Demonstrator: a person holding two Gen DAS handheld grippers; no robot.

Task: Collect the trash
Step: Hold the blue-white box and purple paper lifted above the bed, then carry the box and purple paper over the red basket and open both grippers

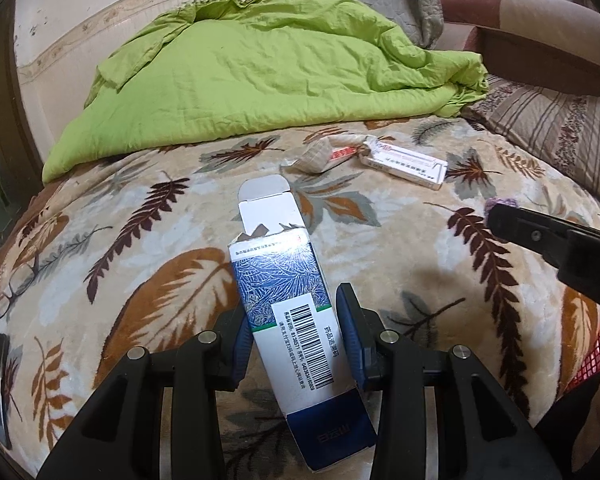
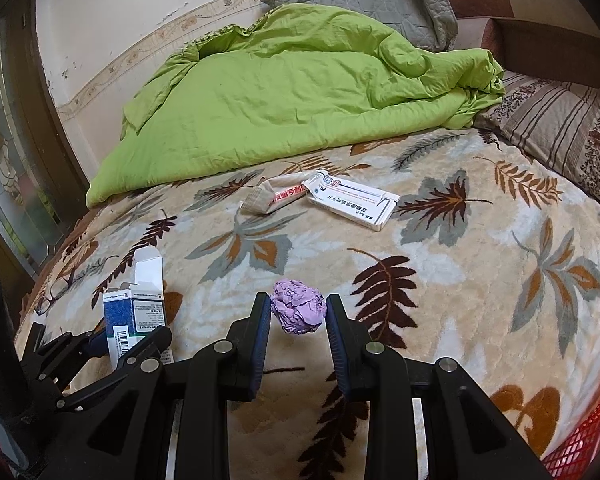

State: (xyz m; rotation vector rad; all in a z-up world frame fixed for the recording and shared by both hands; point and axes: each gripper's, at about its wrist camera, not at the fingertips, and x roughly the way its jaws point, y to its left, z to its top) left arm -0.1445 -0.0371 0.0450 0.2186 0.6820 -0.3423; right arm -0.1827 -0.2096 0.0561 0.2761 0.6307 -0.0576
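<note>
The left gripper (image 1: pixel 296 340) has its jaws closed on a blue-and-white medicine carton (image 1: pixel 288 312), top flap open, held above the leaf-patterned bed blanket (image 1: pixel 140 240). The thin card may buckle or twist out if squeezed unevenly. The right gripper (image 2: pixel 298 320) has its jaws narrowly apart around a crumpled purple paper ball (image 2: pixel 299 311), not clearly pinching; it could roll away. A white medicine box (image 2: pixel 354 202) and a torn wrapper (image 2: pixel 268 200) lie farther up the bed. The carton carries a barcode and Chinese print; the white box reads 28.
</note>
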